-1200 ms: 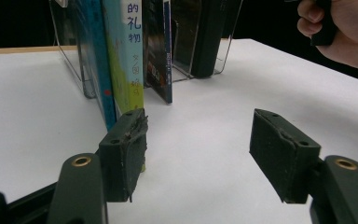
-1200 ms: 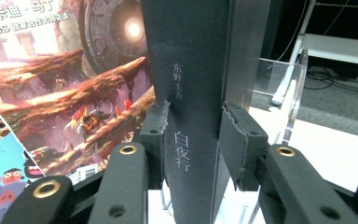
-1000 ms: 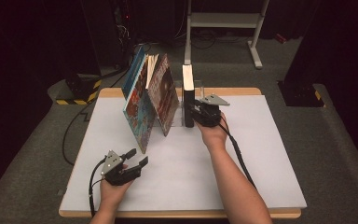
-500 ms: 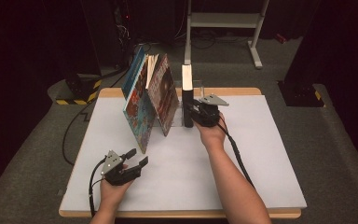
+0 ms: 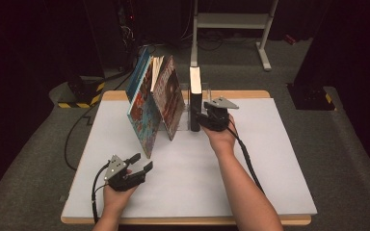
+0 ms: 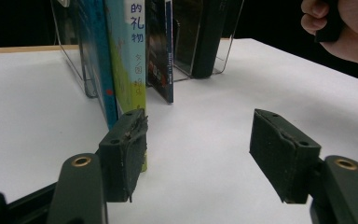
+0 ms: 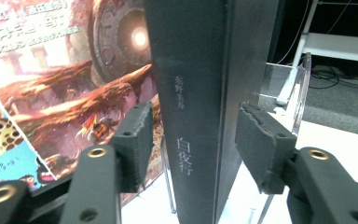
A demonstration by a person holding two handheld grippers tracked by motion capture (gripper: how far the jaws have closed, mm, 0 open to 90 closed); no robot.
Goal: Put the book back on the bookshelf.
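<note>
A thick black book [image 5: 195, 94] stands upright in a clear acrylic bookstand [image 7: 289, 88] at the table's far middle. My right gripper [image 5: 201, 120] is open, its jaws on either side of the black book's spine [image 7: 193, 84], close to it with slim gaps. Two picture books [image 5: 147, 113] [image 5: 169, 96] lean against each other to the left of it. My left gripper [image 5: 142, 162] rests near the front left of the table, open with nothing between its pads [image 6: 126, 154]. The left gripper view looks along the table toward the book spines [image 6: 130, 56].
The white tabletop [image 5: 270, 159] has a wooden rim. A person's right hand [image 6: 340, 23] holds the right gripper. Cables [image 5: 77, 130] and a yellow-black striped block [image 5: 79, 103] lie on the floor at the left. A metal stand [image 5: 231, 21] is behind the table.
</note>
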